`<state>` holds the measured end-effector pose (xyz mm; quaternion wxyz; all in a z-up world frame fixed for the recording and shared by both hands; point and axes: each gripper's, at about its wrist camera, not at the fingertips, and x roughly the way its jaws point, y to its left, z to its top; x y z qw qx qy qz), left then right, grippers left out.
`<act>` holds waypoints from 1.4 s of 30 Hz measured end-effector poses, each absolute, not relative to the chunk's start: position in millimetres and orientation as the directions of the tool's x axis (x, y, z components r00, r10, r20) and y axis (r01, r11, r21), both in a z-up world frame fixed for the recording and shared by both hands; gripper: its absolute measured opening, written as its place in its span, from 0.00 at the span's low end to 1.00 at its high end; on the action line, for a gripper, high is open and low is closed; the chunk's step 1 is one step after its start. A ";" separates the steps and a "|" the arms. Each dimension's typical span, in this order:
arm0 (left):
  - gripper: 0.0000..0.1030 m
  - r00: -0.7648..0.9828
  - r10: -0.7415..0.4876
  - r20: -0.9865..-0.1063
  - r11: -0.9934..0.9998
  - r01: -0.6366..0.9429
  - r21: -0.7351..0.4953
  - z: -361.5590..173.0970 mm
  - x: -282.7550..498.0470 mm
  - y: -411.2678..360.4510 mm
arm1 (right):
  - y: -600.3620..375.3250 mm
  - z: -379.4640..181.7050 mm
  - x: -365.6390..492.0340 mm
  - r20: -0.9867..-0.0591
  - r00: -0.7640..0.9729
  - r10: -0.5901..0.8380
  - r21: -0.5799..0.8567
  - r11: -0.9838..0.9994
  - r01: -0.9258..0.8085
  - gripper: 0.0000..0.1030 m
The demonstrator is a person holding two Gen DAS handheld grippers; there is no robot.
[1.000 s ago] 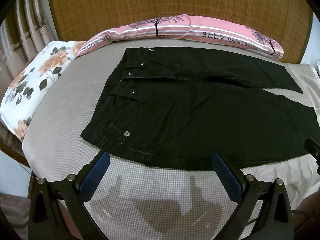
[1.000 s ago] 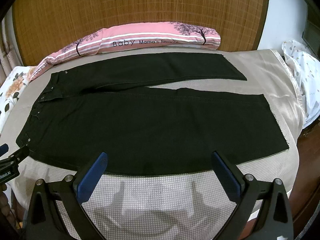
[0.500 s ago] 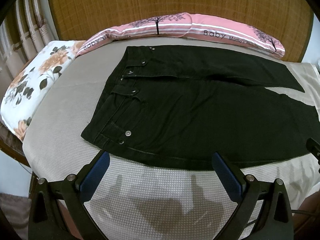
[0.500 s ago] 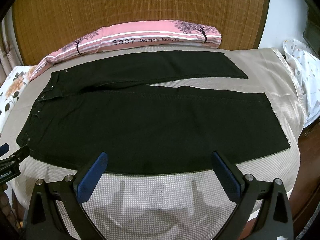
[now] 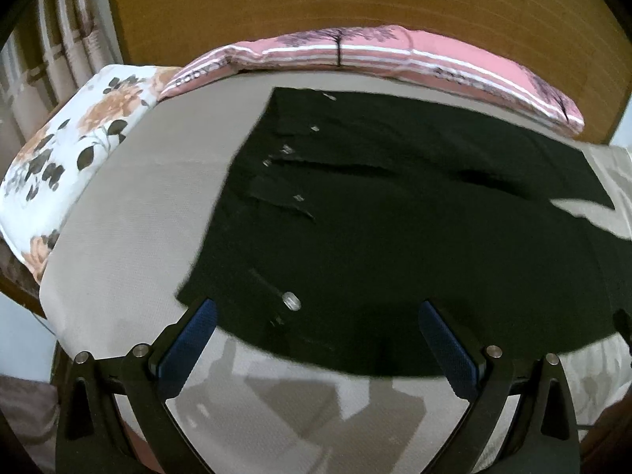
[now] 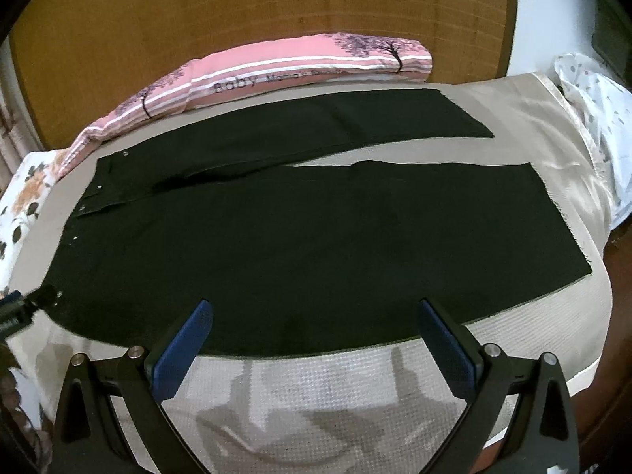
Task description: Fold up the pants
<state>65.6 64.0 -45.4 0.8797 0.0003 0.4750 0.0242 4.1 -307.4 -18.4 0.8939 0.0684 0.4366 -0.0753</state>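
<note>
Left wrist view is blurred now, where half a second ago it was sharp, and the near edge of the pants sits closer to the fingers than before: the left gripper has moved in toward the waistband corner. Largest in view is the bed, covered in grey-beige cloth, with a woven headboard behind it. The black pants lie flat and unfolded across the bed, waistband to the left, the two legs running right and parting near the hems. A long pink pillow lies beyond the far leg, and a flowered pillow sits off the waistband end. The right gripper hovers over the near leg's lower edge, its view barely shifted. Both claws are spread wide and hold nothing. A metal button on the near hip shows just between the left fingers. No fold is made yet; judging by the approach, the first grasp of the near edge is about to begin.
</note>
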 end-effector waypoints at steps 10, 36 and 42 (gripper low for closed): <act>0.75 0.543 -0.091 -0.835 0.985 -0.075 -0.156 -28.0 156.0 138.3 | -312.0 -12.5 43.9 -0.781 0.623 0.034 0.181 0.968 0.174 1.00; 0.45 0.370 -0.564 -0.738 0.753 -0.135 -0.644 -109.6 382.2 211.5 | -270.1 -45.5 187.4 -0.840 0.531 0.109 0.218 0.965 0.148 1.00; 0.34 0.361 -0.619 -0.697 0.722 -0.089 -0.687 -111.0 400.3 203.5 | -259.4 -47.4 210.0 -0.842 0.529 0.111 0.209 0.969 0.129 1.00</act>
